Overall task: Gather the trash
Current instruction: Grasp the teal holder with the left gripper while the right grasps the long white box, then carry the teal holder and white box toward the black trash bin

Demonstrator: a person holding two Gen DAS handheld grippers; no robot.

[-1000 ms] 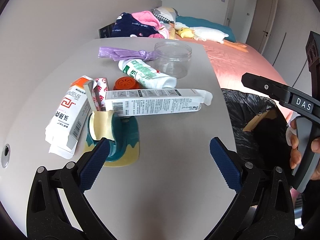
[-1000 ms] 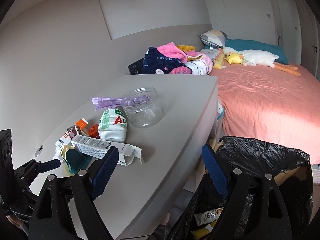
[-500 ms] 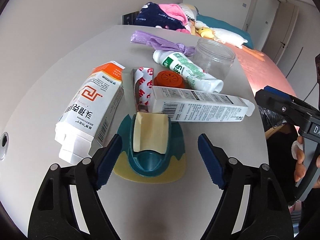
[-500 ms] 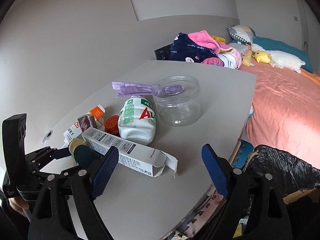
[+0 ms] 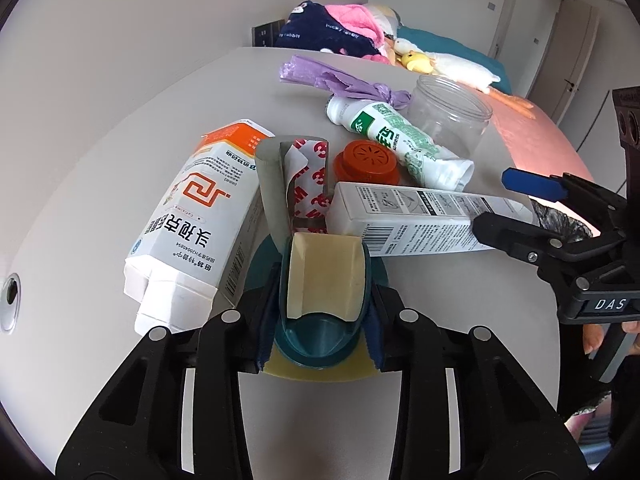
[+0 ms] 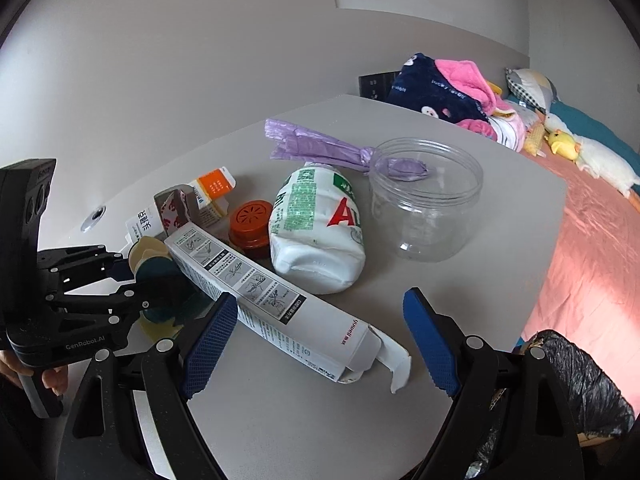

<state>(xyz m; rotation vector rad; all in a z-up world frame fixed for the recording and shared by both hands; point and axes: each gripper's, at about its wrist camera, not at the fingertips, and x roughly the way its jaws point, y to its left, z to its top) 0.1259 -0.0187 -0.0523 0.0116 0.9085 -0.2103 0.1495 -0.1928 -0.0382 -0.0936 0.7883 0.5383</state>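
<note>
The left claw (image 5: 320, 320), wide apart a second ago, is closing on the teal cup (image 5: 320, 304), its pads now against the cup's sides on the surface (image 5: 320, 420). The right claw (image 6: 316, 336) has swung from above the black bin bag (image 6: 576, 384) to the long white box (image 6: 264, 300), jaws apart as before, box end between them, untouched.
</note>
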